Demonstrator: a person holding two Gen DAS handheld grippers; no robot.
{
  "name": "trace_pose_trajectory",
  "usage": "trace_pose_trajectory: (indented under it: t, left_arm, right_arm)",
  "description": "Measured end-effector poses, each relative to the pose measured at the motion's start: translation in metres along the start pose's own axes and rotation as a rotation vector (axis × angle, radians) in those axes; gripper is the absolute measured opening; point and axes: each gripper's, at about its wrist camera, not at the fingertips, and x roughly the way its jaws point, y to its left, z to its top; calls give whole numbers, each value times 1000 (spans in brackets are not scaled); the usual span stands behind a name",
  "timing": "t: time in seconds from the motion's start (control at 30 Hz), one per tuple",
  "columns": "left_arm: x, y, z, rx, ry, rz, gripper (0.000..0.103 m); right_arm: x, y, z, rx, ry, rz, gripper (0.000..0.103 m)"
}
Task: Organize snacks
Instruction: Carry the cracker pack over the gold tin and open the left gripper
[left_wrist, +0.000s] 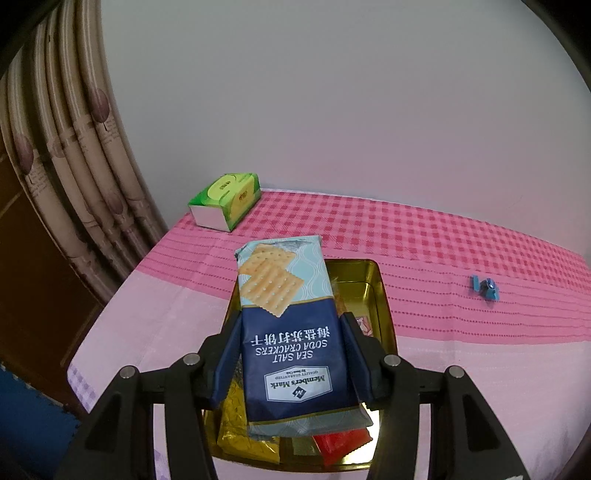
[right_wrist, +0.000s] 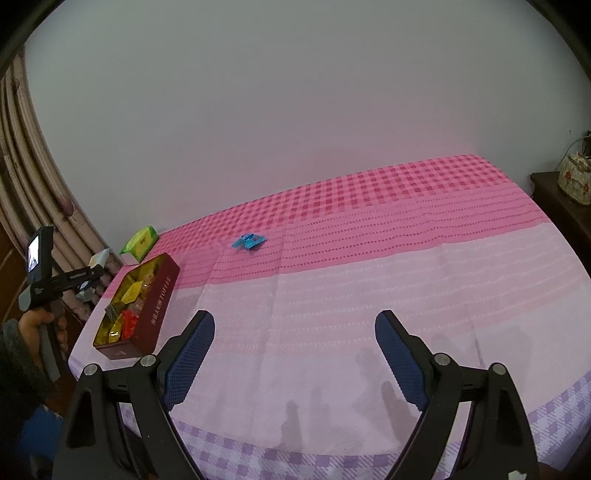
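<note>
Our left tongs (left_wrist: 291, 354) pinch the cracker packet (left_wrist: 286, 321) above the gold-lined tin (left_wrist: 382, 295). Only the right view shows our right tongs (right_wrist: 295, 354) spread, the tin at nine o'clock, and the blue wrapper (right_wrist: 249, 240) at eleven.

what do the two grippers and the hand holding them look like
Both the left gripper and right gripper have black angular linkage arms with silver round pins and dark blue textured finger pads. The left hand is bare, with a dark grey sleeve.

Table, pink checked cloth (right_wrist: 332, 295): carries red toffee tin (right_wrist: 155, 306), green tissue pack (right_wrist: 142, 242), small blue wrapper (right_wrist: 249, 240).
</note>
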Motion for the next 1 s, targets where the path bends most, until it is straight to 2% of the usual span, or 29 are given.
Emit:
trace_pose_trajectory:
  t: [0.33, 0.9, 1.0]
  left_arm:
    - [32, 0, -8, -4, 56, -20, 53]
    - [74, -2, -12, -8, 122, 12, 54]
    - [81, 2, -14, -33, 127, 16, 64]
  right_arm:
    - [13, 0, -8, -15, 36, -14, 87]
    - [34, -7, -18, -23, 95, -24, 87]
    - [39, -6, -21, -32, 108, -28, 87]
